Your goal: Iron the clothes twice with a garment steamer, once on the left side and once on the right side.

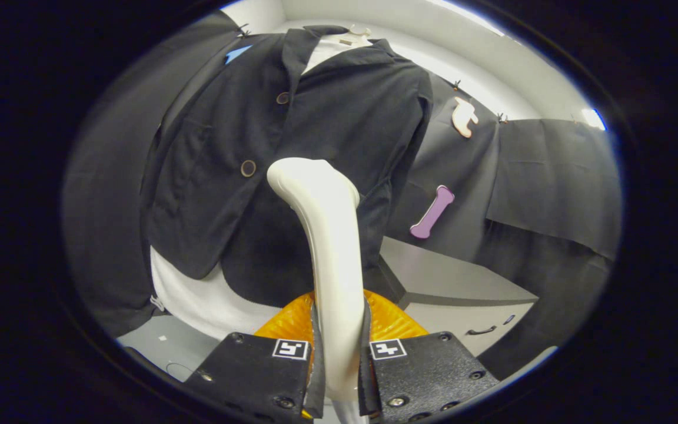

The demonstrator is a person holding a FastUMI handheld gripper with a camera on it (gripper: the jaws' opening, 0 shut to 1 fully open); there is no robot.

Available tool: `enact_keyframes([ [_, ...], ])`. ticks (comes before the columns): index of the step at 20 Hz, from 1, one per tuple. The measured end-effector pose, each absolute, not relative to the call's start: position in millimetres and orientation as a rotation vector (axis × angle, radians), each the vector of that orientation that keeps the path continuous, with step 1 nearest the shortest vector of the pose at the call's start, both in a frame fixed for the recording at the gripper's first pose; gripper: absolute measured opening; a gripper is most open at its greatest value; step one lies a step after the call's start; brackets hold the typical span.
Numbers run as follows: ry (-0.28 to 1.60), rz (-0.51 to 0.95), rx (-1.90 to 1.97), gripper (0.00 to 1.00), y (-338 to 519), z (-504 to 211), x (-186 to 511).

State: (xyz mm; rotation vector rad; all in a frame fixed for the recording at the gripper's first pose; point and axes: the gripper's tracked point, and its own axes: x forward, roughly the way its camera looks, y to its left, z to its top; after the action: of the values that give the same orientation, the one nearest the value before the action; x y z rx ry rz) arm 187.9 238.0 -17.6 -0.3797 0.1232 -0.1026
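1. Gripping the white garment steamer (330,235) by its handle, the gripper (339,359) has both fingers pressed on the handle's two sides, so the jaws stand narrow, with the handle filling all the space between them.
2. From the fingers the steamer rises and curves to the left at the top; its rounded head stands before the lower front of the dark jacket (292,135). Whether the head touches the cloth, I cannot tell.
3. The jacket hangs on a hanger (358,32), over a white garment (198,294) that shows at the collar and below the hem. It has two brown buttons; the lower button (248,168) is just beside the steamer head, on its left side.
4. The jacket's rounded front edges open apart below the lower button, left of the handle. Its one sleeve hangs along the side just right of the steamer.
5. Behind the fingers, low and close to the handle, an orange ribbed object (386,321) shows on both sides of the handle.
6. On the right, beyond the sleeve, a grey cabinet (462,288) with a dark handle stands well apart from the steamer; its top is bare.
7. On the left, beside the jacket, dark cloth hangs, and a pale floor (162,347) lies below the white garment.
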Motion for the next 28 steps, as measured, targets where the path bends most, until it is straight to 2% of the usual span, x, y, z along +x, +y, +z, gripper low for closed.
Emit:
enact_keyframes([
  [18,0.345,-0.069,-0.465,0.25,222,-122,171],
  [22,0.343,-0.023,-0.435,0.25,232,-114,158],
  [28,0.223,0.080,-0.396,0.25,285,-52,135],
])
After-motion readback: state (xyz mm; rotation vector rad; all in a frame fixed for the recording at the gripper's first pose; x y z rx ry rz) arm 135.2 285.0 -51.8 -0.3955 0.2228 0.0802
